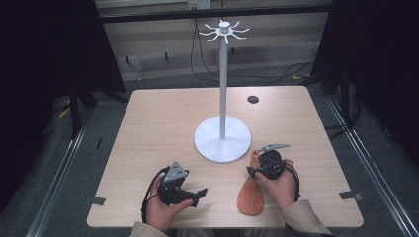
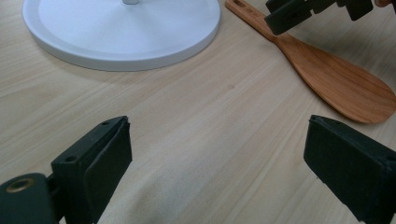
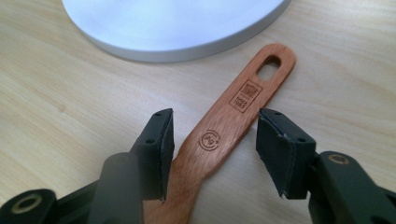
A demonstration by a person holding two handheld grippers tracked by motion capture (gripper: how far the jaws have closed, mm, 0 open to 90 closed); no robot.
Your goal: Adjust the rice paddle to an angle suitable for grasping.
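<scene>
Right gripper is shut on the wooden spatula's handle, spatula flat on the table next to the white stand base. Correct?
Not quite. The right gripper is open: in the right gripper view its pads stand apart on either side of the wooden spatula handle, with gaps showing, not pressing on it. The rest holds: the spatula lies flat on the table beside the white stand base.

One wooden spatula (image 1: 251, 193). One white stand (image 1: 223, 139) with hooked top. One desk (image 1: 158, 123). Two grippers: left gripper (image 1: 195, 196), right gripper (image 1: 253, 170).

Even, soft overhead light on the table (image 1: 163, 118); surroundings dark. Faint shadows. Gripper views sharp mid-frame, near jaws slightly soft.
</scene>
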